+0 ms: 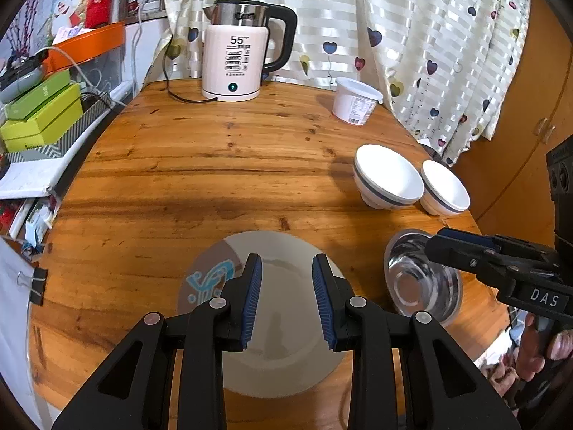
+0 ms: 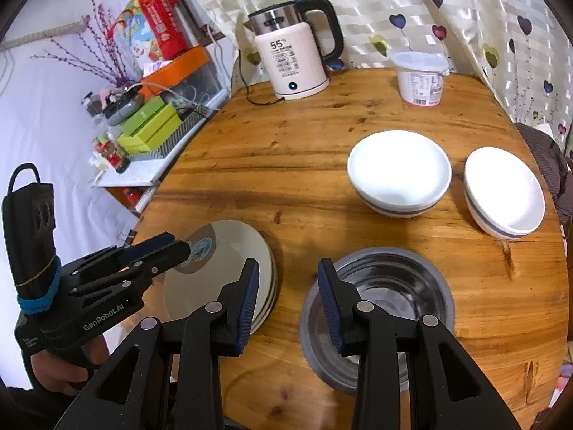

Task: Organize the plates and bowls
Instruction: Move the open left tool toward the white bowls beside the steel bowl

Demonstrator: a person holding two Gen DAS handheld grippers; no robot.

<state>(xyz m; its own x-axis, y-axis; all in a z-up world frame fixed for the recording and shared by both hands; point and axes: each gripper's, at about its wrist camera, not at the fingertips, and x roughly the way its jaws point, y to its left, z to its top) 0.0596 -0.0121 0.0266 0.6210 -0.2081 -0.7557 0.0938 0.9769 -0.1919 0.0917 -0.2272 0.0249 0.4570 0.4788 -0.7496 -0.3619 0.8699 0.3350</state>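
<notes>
Two white bowls (image 2: 399, 172) (blue-banded), one steel bowl (image 2: 386, 286), stacked plates (image 2: 229, 261), one kettle (image 2: 292, 61), one tub (image 2: 420, 77)

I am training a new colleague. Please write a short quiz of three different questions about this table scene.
1. How many white bowls stand on the table?
2. True or false: the left hand-held gripper holds the plate.
3. Which lies nearest the right hand-held gripper? A kettle B steel bowl C tub

Key: 1 two; 2 false, its jaws are open above it; 3 B.
</notes>
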